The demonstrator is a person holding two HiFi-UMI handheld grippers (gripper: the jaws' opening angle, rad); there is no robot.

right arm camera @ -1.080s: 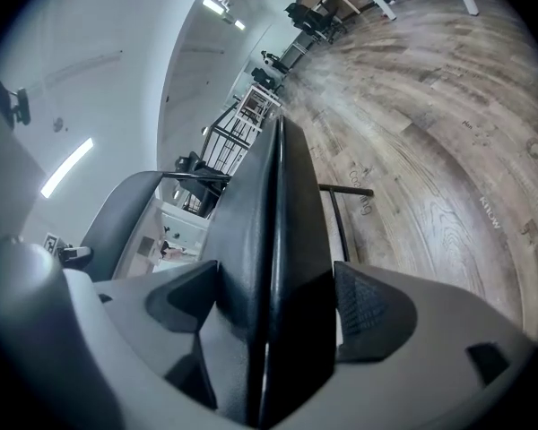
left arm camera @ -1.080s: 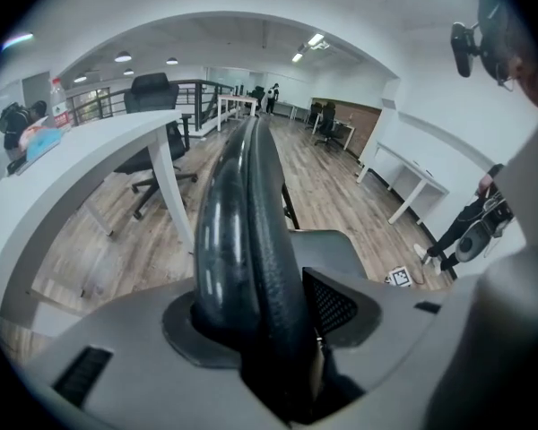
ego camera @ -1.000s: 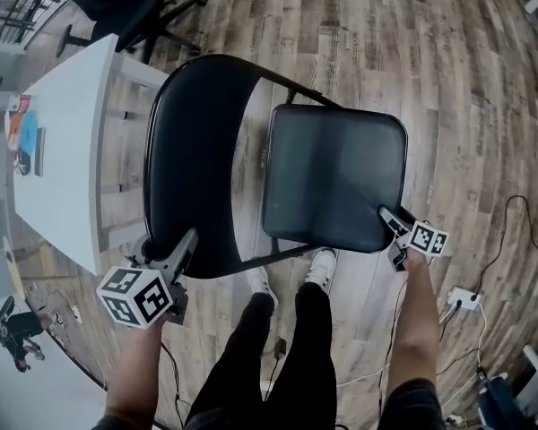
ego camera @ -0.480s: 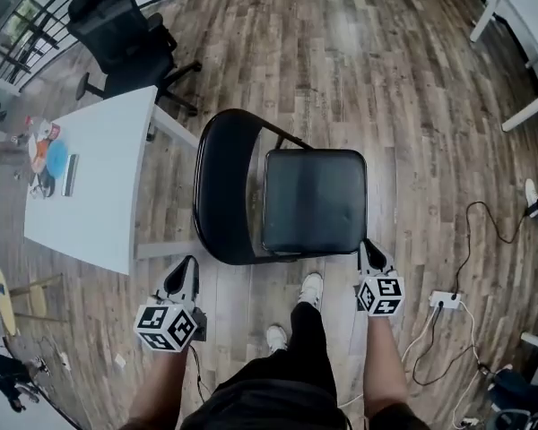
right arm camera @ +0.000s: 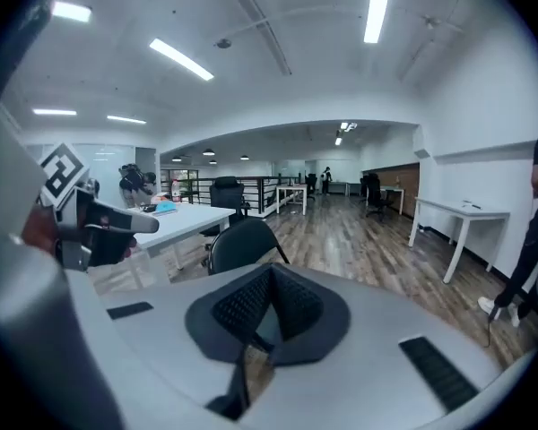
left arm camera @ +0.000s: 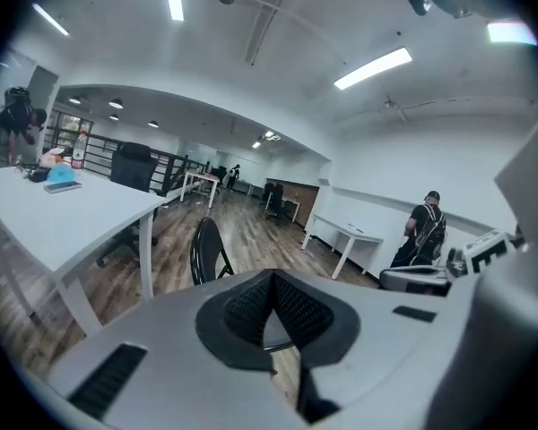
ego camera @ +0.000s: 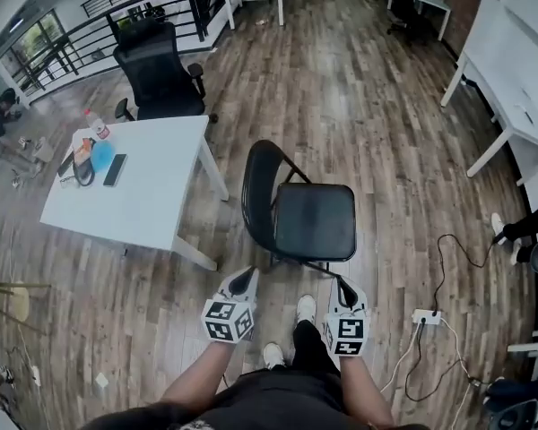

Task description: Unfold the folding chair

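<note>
The black folding chair (ego camera: 300, 213) stands unfolded on the wood floor, seat level and backrest to the left. Its backrest also shows in the left gripper view (left arm camera: 206, 249) and in the right gripper view (right arm camera: 242, 240), beyond the jaws. My left gripper (ego camera: 245, 280) hovers near the chair's front left, apart from it, jaws shut with nothing between them. Just off the seat's front edge, my right gripper (ego camera: 343, 289) is likewise shut and empty. Each pair of ribbed pads meets in its own view, at the left gripper (left arm camera: 271, 280) and the right gripper (right arm camera: 271, 276).
A white table (ego camera: 134, 186) with small items stands left of the chair, a black office chair (ego camera: 157, 74) behind it. A power strip (ego camera: 426, 316) with cables lies at the right. White desks (ego camera: 511, 70) line the right wall. A person (left arm camera: 426, 231) stands far off.
Both grippers have come off the chair, the left from the backrest, the right from the seat corner. They have shut and drawn back and upward. The chair now looks smaller and farther.
</note>
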